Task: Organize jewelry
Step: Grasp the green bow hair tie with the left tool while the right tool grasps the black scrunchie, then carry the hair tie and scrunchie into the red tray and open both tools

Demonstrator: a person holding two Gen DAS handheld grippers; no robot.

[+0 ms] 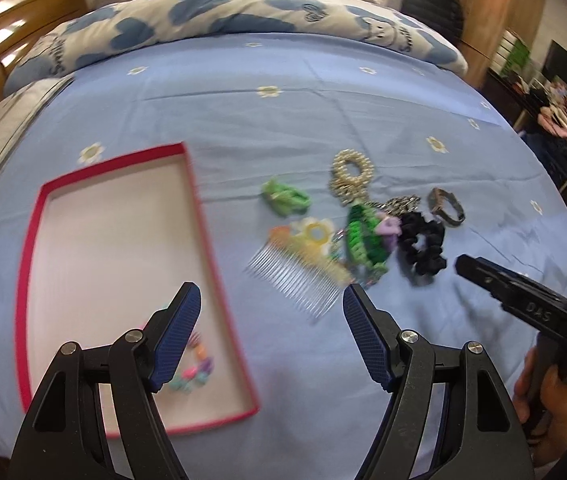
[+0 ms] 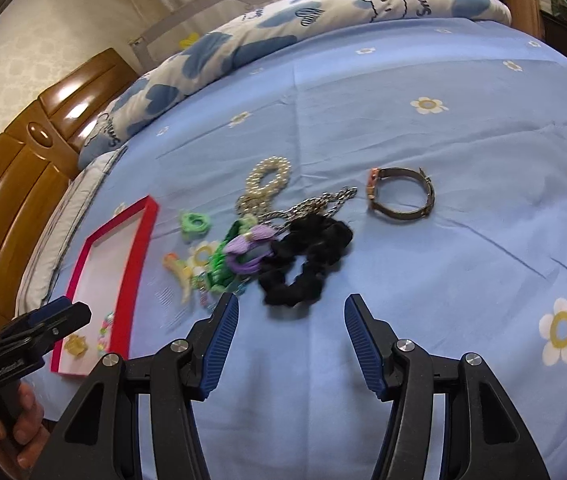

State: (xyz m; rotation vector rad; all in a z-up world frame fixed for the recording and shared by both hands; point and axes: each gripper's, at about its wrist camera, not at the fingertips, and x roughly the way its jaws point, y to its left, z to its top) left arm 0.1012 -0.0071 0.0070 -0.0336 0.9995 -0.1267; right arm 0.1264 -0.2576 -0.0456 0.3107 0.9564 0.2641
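A red-rimmed tray lies on the blue bedsheet at the left, with a colourful bead bracelet in its near corner. A pile of accessories lies right of it: a comb with flowers, a green hair tie, a pearl bracelet, a green chain, a black scrunchie and a watch. My left gripper is open and empty, over the tray's right rim. My right gripper is open and empty, just short of the black scrunchie. The watch lies apart.
A blue and white duvet is bunched along the far side of the bed. A wooden headboard stands at the left. The tray also shows in the right wrist view. Cluttered furniture stands beyond the bed's right edge.
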